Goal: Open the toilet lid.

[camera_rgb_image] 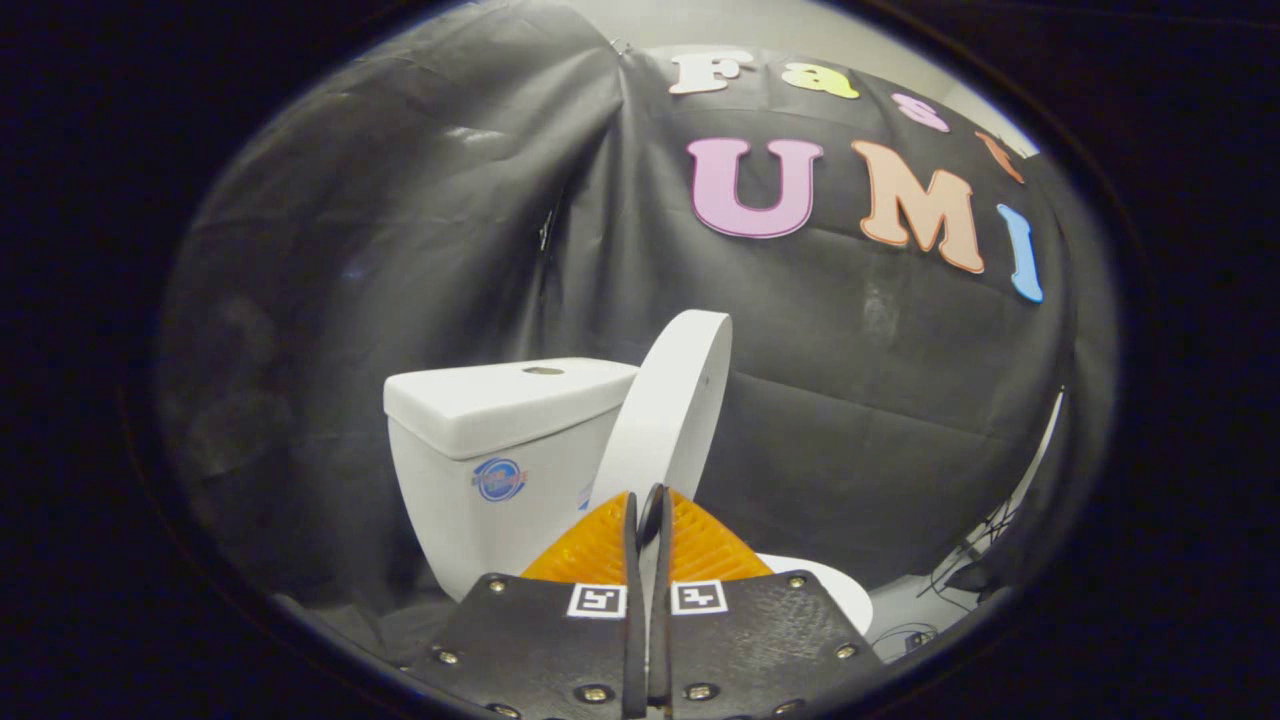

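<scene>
In the gripper view we see one toilet, standing against the black cloth wall (420,250) of the booth. Its parts count as follows: one white tank (470,490) on the left, one tank cover (500,400) with a single flush button (543,371) on top, one lid (668,410), and one seat rim (830,590) showing low on the right.

The lid is raised. It stands nearly upright, leaning back so that its far edge is beside the tank's right side, and we look at it almost edge-on. One round sticker (497,478) sits on the tank's front face; we do not read it.

The gripper (647,520) has its two fingers drawn close together, with just a thin slit between them. The lower edge of the lid runs down into that slit, and the fingertips (600,545) lie against it on both sides, so we take the gripper to be clamped on the lid's near rim. Two small square markers (597,600) sit on the fingers, one on each.

Some cables (975,560) lie on the floor at the far right.
</scene>
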Demonstrator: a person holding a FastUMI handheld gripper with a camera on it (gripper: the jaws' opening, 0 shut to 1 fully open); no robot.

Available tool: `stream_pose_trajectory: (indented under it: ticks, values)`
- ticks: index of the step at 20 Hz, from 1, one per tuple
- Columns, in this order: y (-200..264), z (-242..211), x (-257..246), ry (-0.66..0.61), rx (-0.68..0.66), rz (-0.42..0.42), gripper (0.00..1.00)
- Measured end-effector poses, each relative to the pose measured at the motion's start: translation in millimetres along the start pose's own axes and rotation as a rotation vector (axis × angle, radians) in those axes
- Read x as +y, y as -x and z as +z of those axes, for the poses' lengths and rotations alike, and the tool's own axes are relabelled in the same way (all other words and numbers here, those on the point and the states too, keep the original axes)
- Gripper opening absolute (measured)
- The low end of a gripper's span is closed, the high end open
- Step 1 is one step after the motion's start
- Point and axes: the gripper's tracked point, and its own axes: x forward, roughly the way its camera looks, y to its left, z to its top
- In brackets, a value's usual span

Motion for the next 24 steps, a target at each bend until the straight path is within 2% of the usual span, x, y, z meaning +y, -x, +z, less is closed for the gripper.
stream_pose_trajectory:
  ticks: [12,19,24]
  values:
    - [-0.3,4.4,16.7,-0.047,-0.014,0.087,0.03]
    - [3.9,5.6,21.1,-0.028,-0.003,0.142,0.03]
    - [-1.1,7.3,27.4,-0.054,0.0,0.147,0.04]
